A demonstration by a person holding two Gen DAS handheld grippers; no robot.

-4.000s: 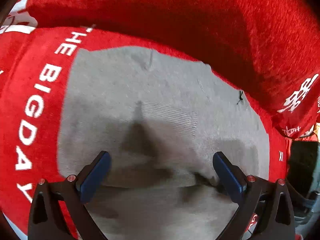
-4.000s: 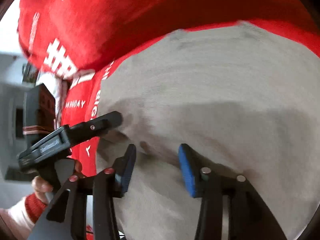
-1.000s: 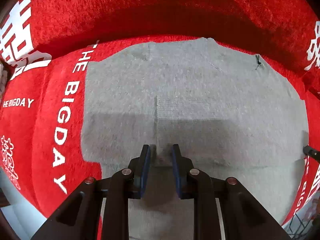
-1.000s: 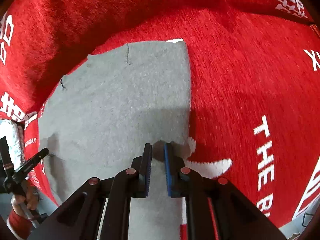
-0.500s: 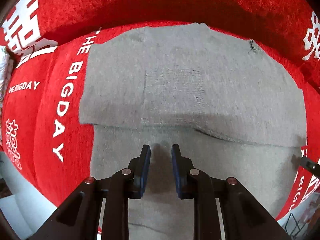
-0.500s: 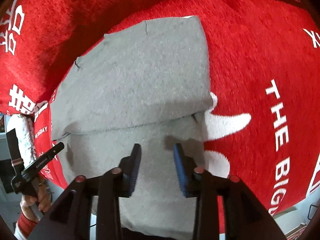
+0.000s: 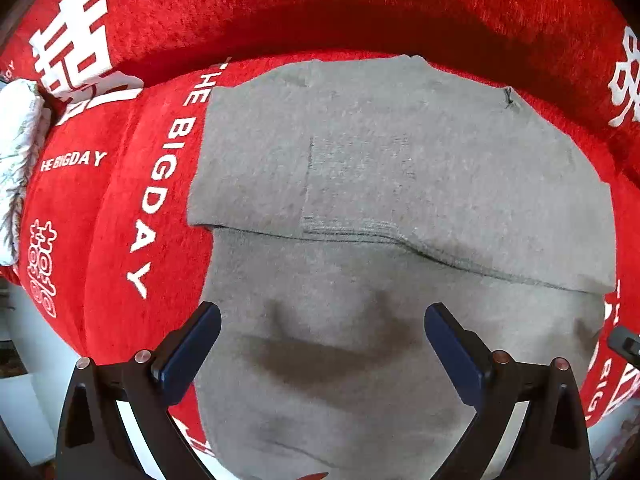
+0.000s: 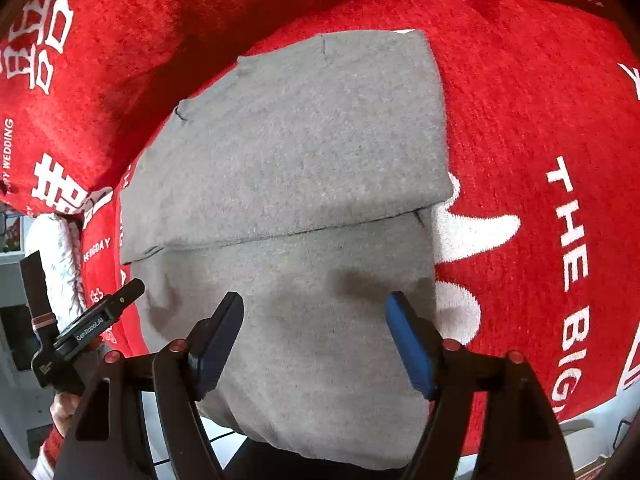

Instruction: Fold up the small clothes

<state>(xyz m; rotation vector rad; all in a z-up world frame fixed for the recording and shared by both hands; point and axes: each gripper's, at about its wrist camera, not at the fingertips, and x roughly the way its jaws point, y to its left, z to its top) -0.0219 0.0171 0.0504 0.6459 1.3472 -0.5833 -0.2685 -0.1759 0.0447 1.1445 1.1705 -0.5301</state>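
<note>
Spread across everything, a red plush cover (image 7: pixel 120 208) with white lettering reading THE BIGDAY along its left side and large white characters toward its far left corner; rising behind it, a red backrest (image 7: pixel 360 8) of the same plush. Lying on the cover, close to the far edge and running toward the near edge, a grey knit garment (image 7: pixel 360 152), folded once so that an upper layer ends in a straight hem across the middle, with the lower layer reaching on over the near edge and apparently hanging down there, though the bottom of the right wrist view is too crowded to be sure. Same garment (image 8: pixel 300 140) in the right wrist view, its right edge lying against a white printed shape on the cover (image 8: pixel 520 120). Above the lower layer, the left gripper (image 7: pixel 322 316), jaws just swung apart and now spread wide, nothing between the blue pads, cloth released beneath. Likewise the right gripper (image 8: pixel 314 308), jaws just opening, empty, over the same lower layer. At the left edge of the cover, a white patterned cushion (image 7: pixel 16 152). Small black thread (image 7: pixel 508 96) on the far right part of the garment.
</note>
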